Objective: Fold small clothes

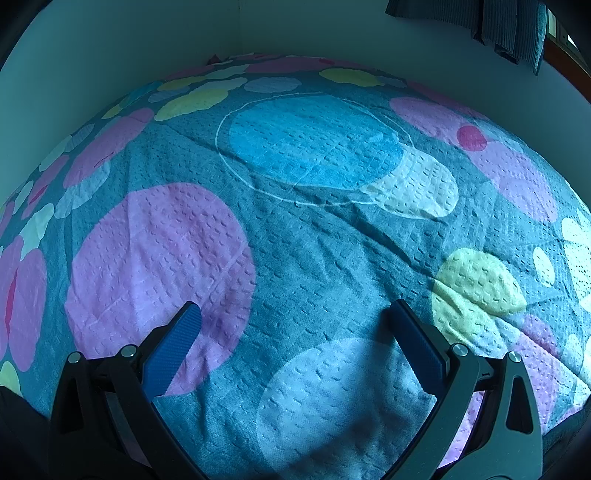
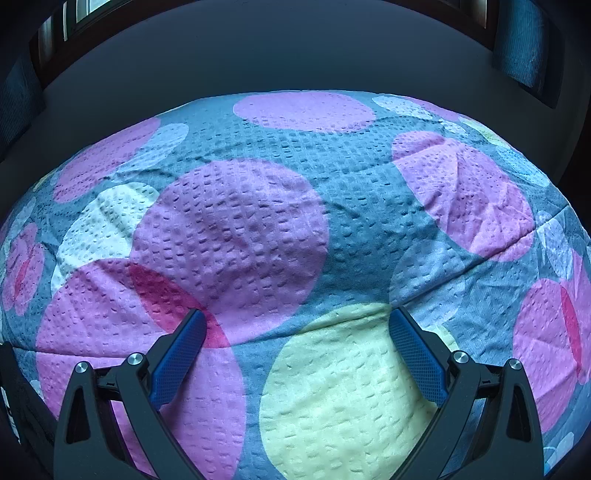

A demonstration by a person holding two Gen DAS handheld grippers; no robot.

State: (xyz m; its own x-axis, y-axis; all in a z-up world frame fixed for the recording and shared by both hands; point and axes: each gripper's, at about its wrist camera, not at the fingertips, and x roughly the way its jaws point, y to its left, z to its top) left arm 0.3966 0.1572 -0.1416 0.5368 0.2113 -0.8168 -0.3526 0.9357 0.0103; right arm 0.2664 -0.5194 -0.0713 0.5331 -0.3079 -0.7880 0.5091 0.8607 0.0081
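No small garment shows in either view. My left gripper (image 1: 293, 308) stands open above a bedspread (image 1: 314, 266) printed with large pink, blue, white and yellow circles; nothing lies between its blue pads (image 1: 173, 347). A thin white line (image 1: 258, 182) curves in a loop around the bright blue circle at the bedspread's far middle. My right gripper (image 2: 295, 317) is open too, empty, over the same patterned bedspread (image 2: 351, 177), where a fold edge (image 2: 480, 258) runs across the right side.
Plain walls (image 1: 129, 48) meet in a corner behind the bed. Dark curtains hang at the top right (image 1: 517, 33) in the left wrist view and at both upper corners (image 2: 524, 44) in the right wrist view, beside a window frame (image 2: 74, 18).
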